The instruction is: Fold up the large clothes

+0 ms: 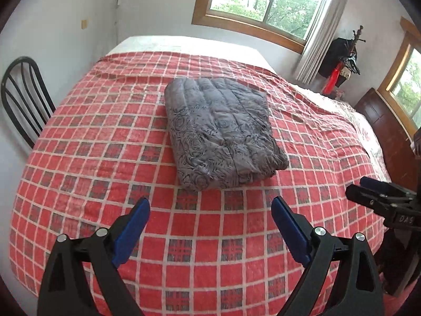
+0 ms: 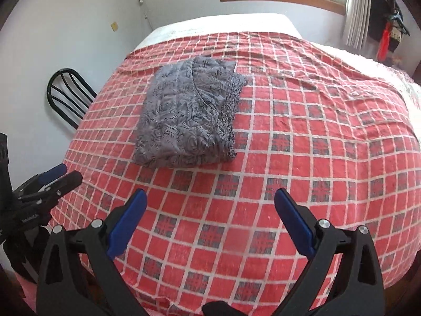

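A grey quilted garment with a floral print (image 1: 221, 134) lies folded into a thick rectangle on the red checked bedspread (image 1: 105, 158). The right wrist view has the same folded garment (image 2: 189, 115) left of centre on the bedspread (image 2: 315, 144). My left gripper (image 1: 210, 208) hangs open above the bed's near part, well short of the bundle, with nothing between its blue pads. My right gripper (image 2: 210, 197) is open too and holds nothing. Each gripper shows at the edge of the other's view: the right gripper (image 1: 368, 192) and the left gripper (image 2: 63, 176).
A black metal chair (image 1: 23, 97) stands by the bed's left side against the white wall. Behind the bed are a wooden-framed window (image 1: 265, 2) with a curtain (image 1: 321, 39), dark hanging items (image 1: 339, 63), and a brown wooden headboard (image 1: 381, 126) at right.
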